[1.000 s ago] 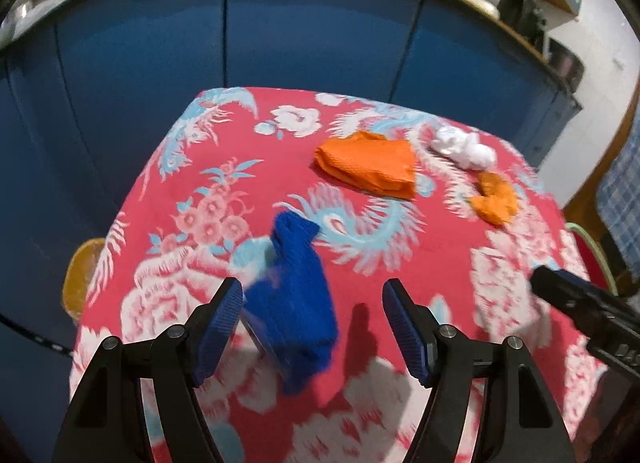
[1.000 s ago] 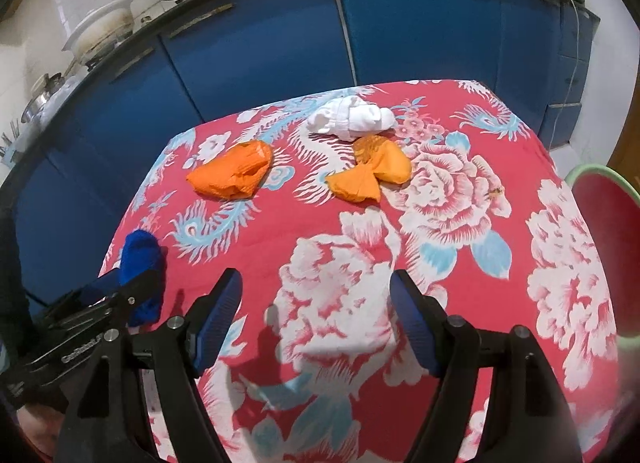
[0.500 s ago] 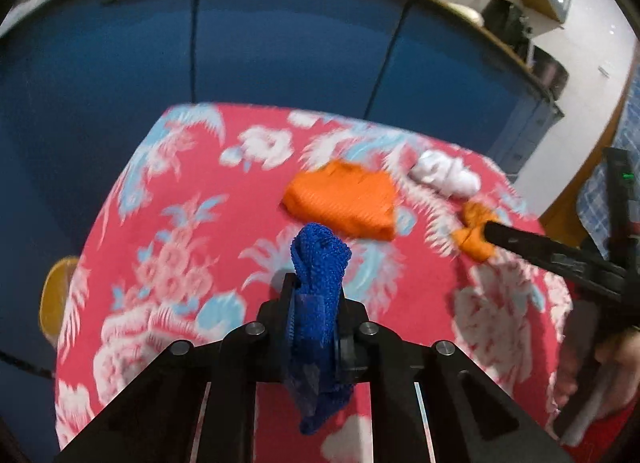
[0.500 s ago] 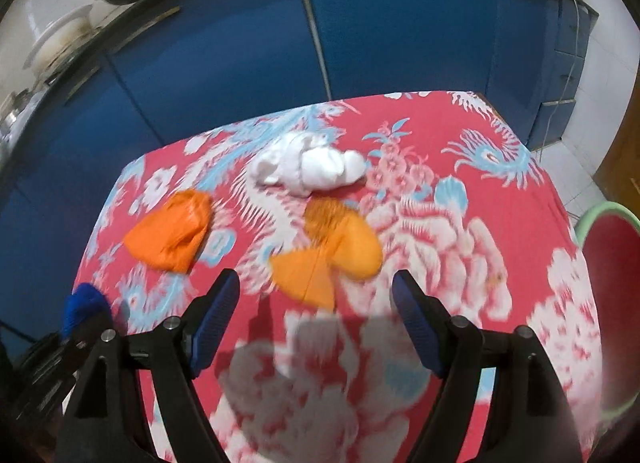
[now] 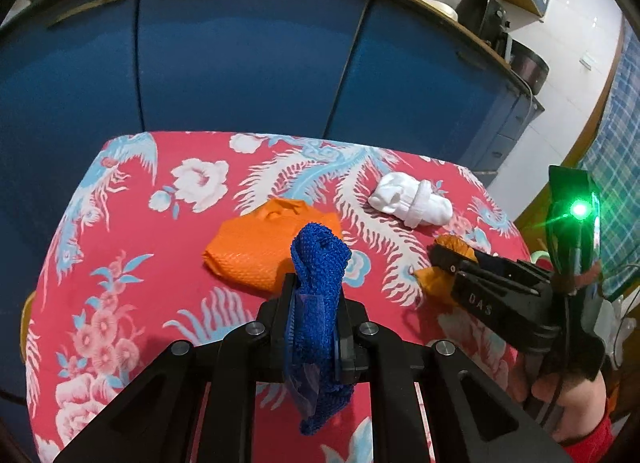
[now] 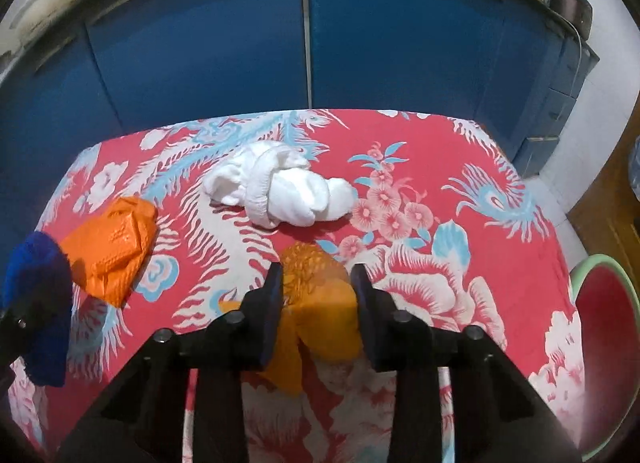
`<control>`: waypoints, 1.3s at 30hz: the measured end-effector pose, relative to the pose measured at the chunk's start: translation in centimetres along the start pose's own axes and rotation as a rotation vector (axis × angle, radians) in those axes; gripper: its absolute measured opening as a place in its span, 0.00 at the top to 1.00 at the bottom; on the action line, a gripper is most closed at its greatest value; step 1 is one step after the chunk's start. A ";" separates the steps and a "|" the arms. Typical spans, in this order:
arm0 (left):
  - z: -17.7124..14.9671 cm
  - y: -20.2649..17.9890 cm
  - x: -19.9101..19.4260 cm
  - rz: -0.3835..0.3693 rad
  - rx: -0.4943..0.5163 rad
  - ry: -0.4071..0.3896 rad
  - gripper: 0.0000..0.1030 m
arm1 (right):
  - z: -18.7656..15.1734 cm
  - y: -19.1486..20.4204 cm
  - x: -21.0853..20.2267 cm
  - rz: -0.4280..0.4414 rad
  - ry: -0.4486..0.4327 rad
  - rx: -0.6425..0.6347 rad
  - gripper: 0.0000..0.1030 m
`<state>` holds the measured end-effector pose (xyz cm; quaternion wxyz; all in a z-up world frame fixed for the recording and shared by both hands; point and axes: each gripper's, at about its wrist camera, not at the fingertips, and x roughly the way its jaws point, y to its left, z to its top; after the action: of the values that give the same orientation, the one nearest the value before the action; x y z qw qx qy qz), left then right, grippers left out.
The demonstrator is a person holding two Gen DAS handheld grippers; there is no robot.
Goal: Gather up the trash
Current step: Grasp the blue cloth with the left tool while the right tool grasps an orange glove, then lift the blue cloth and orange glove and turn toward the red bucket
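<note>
Left wrist view first: the left gripper (image 5: 316, 315) is clamped tight on a blue knitted cloth (image 5: 318, 275), which sticks up above the fingers and hangs down below them, lifted clear of the red floral tablecloth (image 5: 120, 263). Beyond it lies a flat orange mesh bag (image 5: 248, 251), and farther right a white rolled bundle (image 5: 412, 203) rests on the cloth, well apart from the bag. At the right edge the other tool reaches in, a green light glowing on its body, held by a hand (image 5: 576, 407) with a red cuff.

From the right wrist view, the right gripper (image 6: 316, 291) has its jaws drawn in on either side of a crumpled orange wrapper (image 6: 320, 303); they have just been closing, and both pads sit against the wrapper's sides (it bulges between them, with a flap trailing down-left onto the tablecloth (image 6: 500, 247)). The wrapper still appears to rest on the table. The white bundle (image 6: 280, 191) lies just beyond its fingertips, the orange mesh bag (image 6: 112, 243) to the left, and the blue cloth (image 6: 36, 295) at the far left edge. A round basin with a green rim (image 6: 592, 263) and red inside shows past the table's right edge. Blue cabinet doors (image 6: 240, 43) fill the background.
</note>
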<state>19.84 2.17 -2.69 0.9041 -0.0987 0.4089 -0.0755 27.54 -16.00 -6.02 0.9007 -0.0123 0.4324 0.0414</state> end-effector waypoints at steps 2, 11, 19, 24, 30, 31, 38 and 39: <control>0.2 -0.5 -0.1 -0.009 -0.002 -0.007 0.86 | -0.1 -0.3 -0.4 0.013 -0.006 0.019 0.70; -0.2 -3.8 -2.6 -0.018 0.040 -0.041 0.86 | -1.6 -1.4 -5.3 0.060 -0.060 0.050 0.71; -2.0 -6.1 -5.7 -0.032 0.046 -0.068 0.86 | -4.3 -2.0 -10.8 0.086 -0.122 0.052 0.71; -3.7 -8.6 -7.3 -0.063 0.081 -0.082 0.86 | -6.3 -2.8 -13.4 0.081 -0.154 0.064 0.71; -6.2 -10.7 -8.6 -0.086 0.135 -0.086 0.86 | -8.9 -4.3 -16.1 0.045 -0.163 0.081 0.70; -6.4 -10.9 -8.7 -0.092 0.135 -0.081 0.86 | -9.2 -4.6 -16.5 0.033 -0.163 0.077 0.70; -7.8 -14.0 -8.5 -0.143 0.164 -0.067 0.86 | -11.4 -7.0 -18.9 -0.043 -0.186 0.091 0.70; -7.9 -14.6 -8.5 -0.151 0.176 -0.067 0.86 | -11.6 -7.5 -19.1 -0.055 -0.190 0.097 0.70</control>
<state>7.53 -11.09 1.86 0.9141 -0.0521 0.3618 -0.1757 7.29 -25.32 1.52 0.9379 0.0233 0.3462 -0.0035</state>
